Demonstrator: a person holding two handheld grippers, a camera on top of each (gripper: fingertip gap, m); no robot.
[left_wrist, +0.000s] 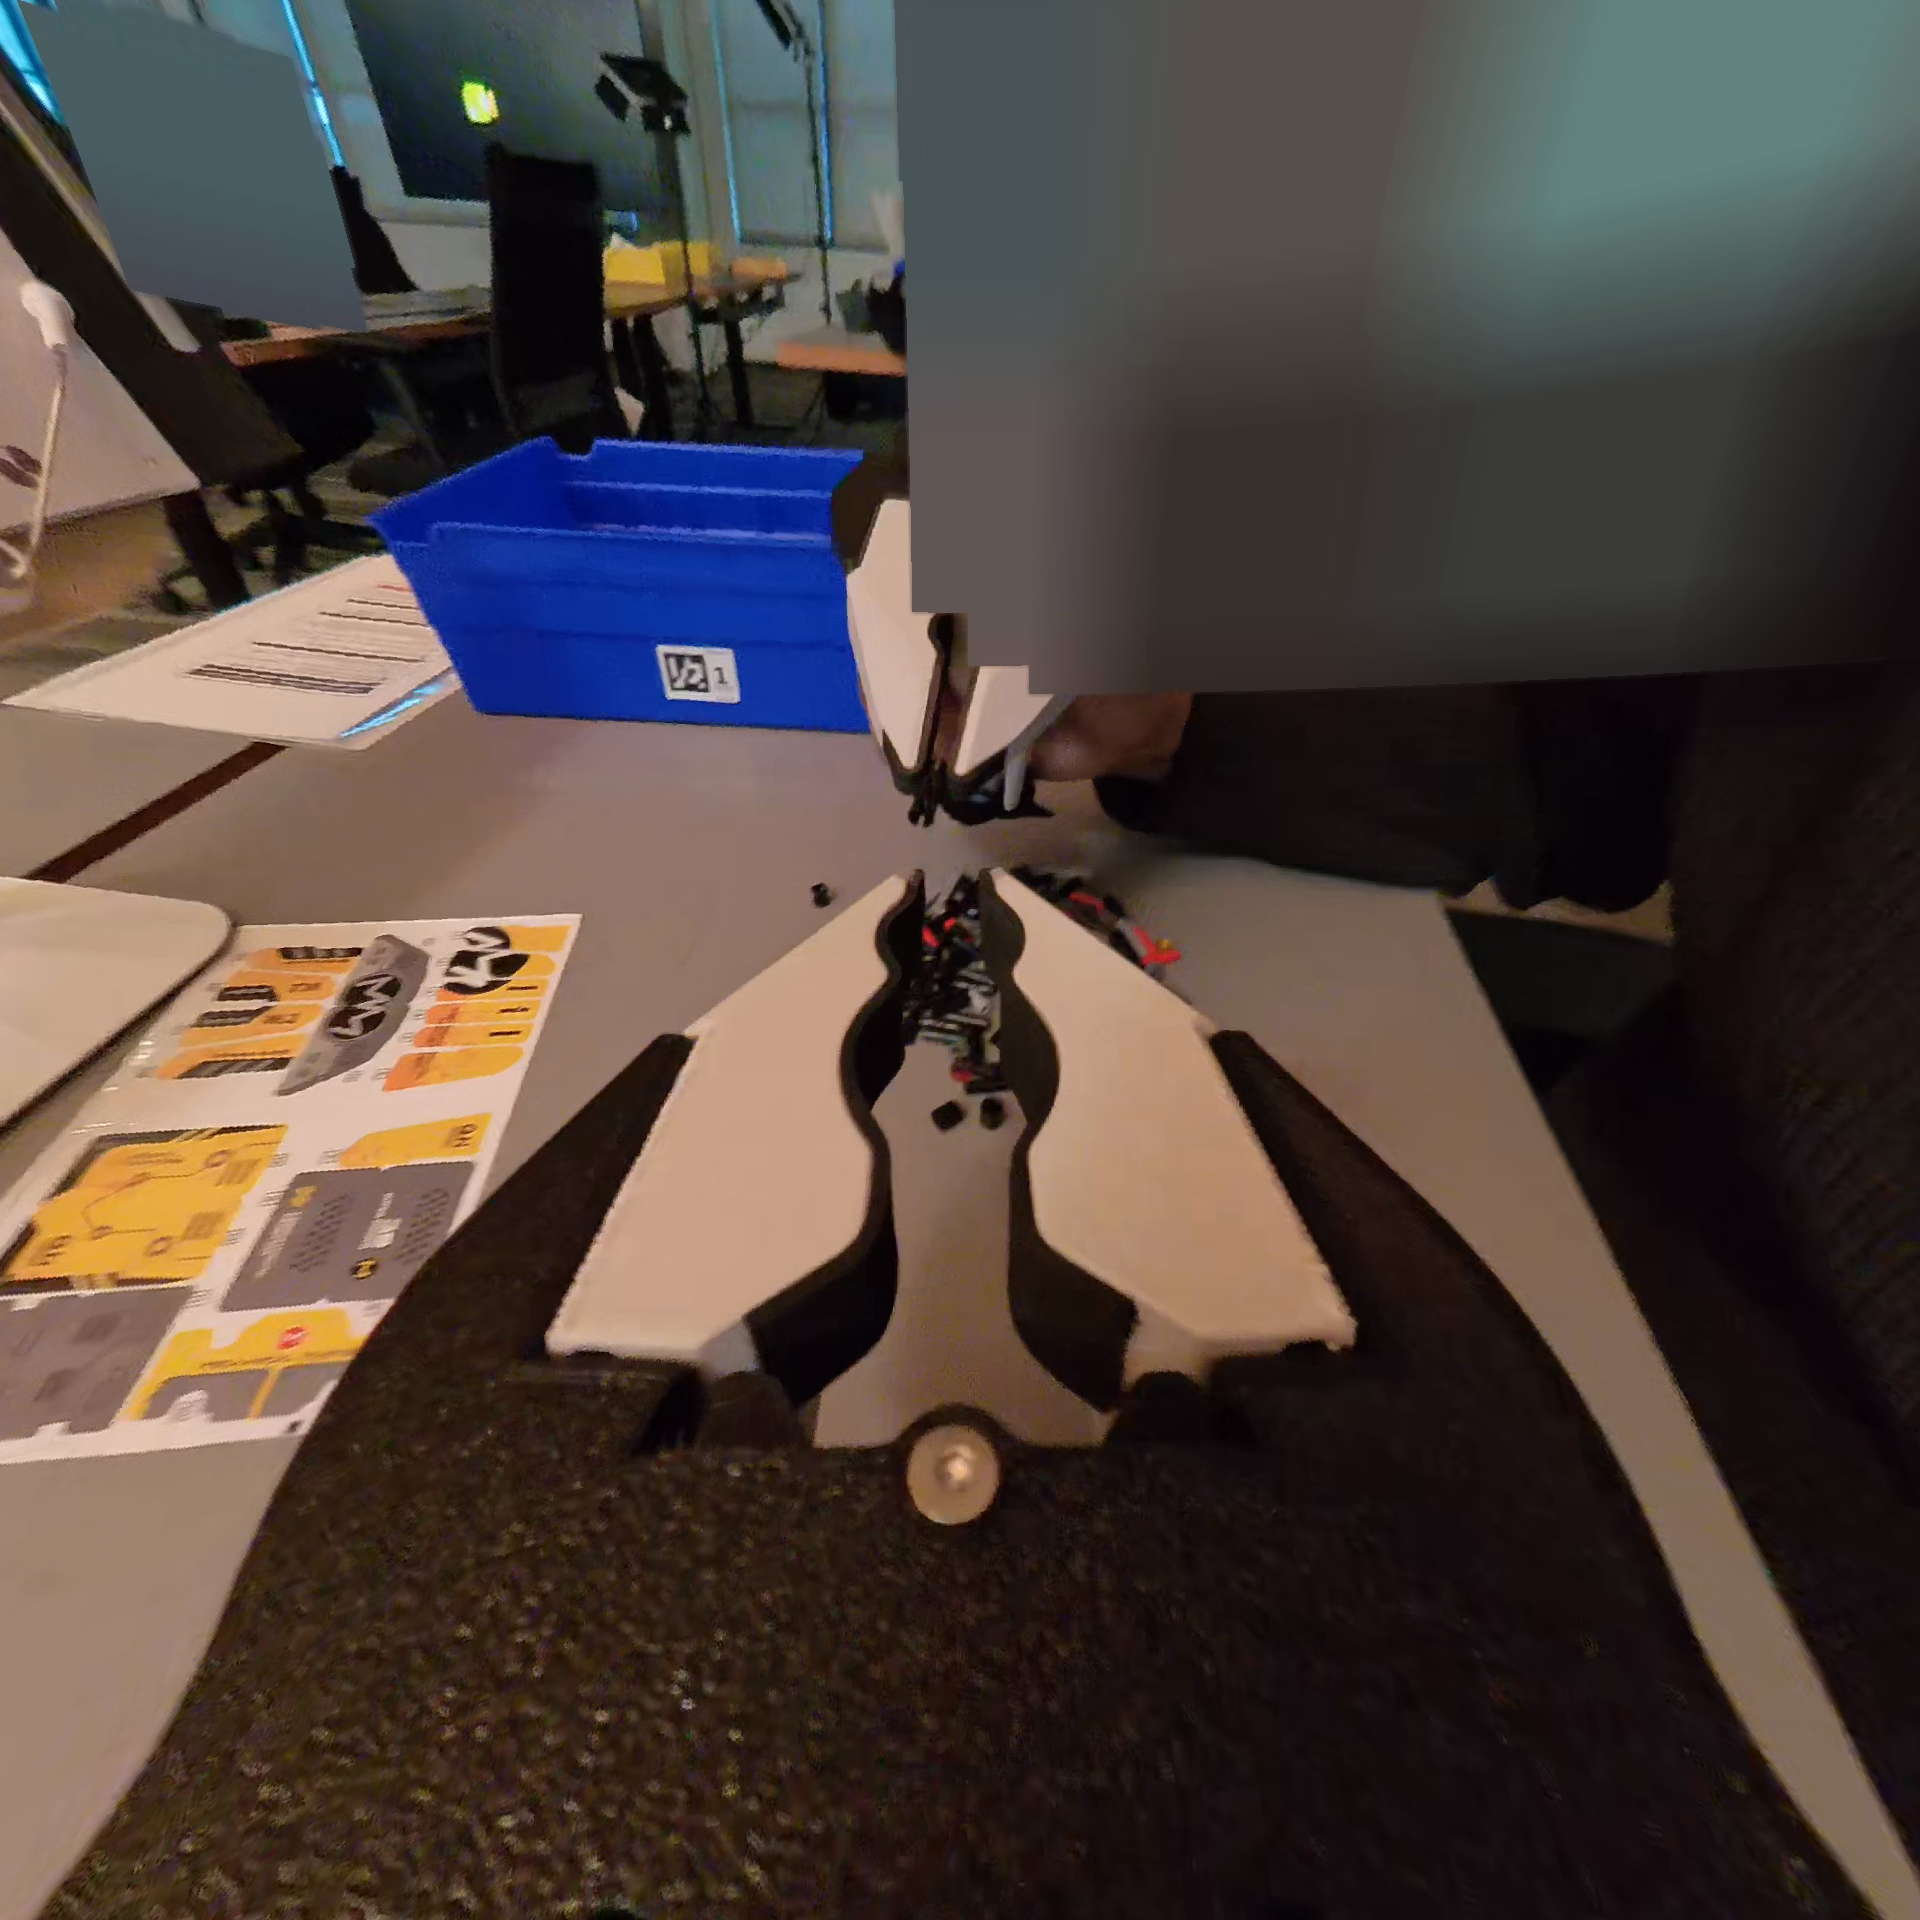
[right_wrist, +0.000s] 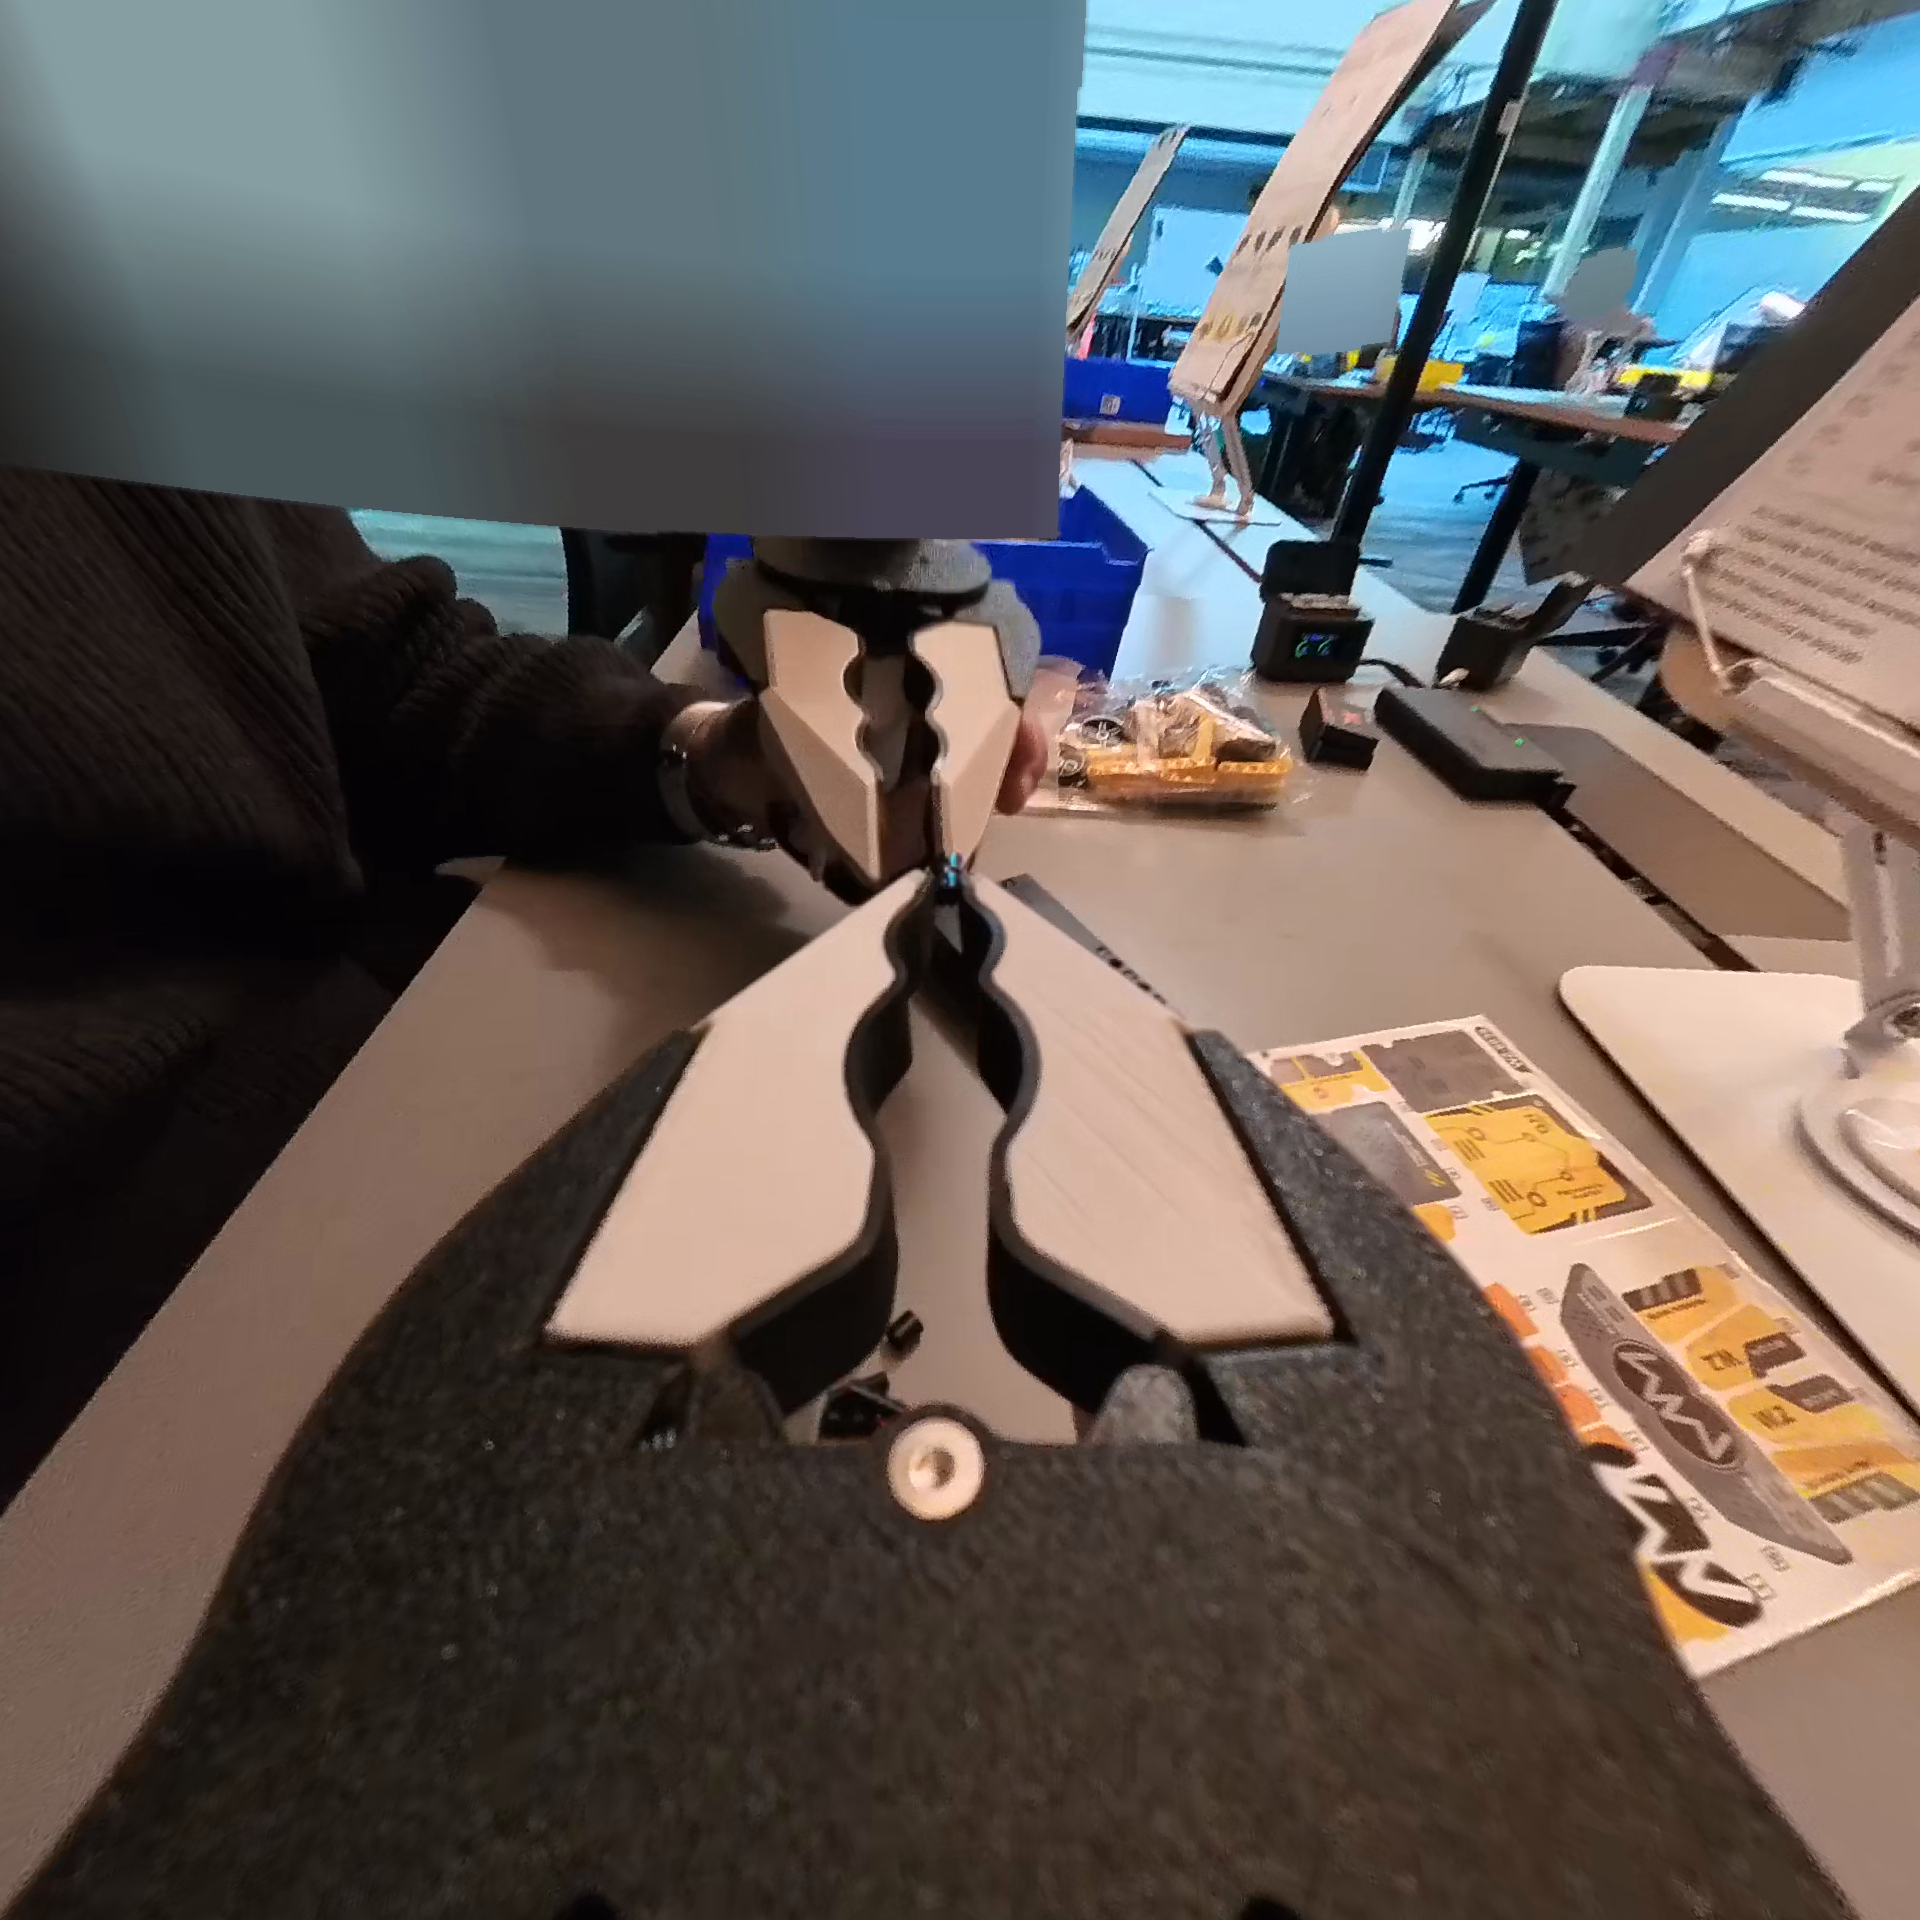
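My left gripper hovers low over a pile of small black and red parts on the grey table. Its jaws stand a narrow gap apart with nothing seen between them. My right gripper is shut on a small black part with a blue speck at its tip. The two grippers point at each other, tips almost touching. The right gripper also shows in the left wrist view, above the pile, with the black part sticking out of its tips. The left gripper shows in the right wrist view.
A blue bin stands behind the pile, with a printed sheet to its left. A yellow and grey sticker sheet lies beside a white stand base. A bag of parts and black devices sit farther back. A person's dark sleeve rests at the table edge. My two grippers' fingertips are within a few centimetres of each other.
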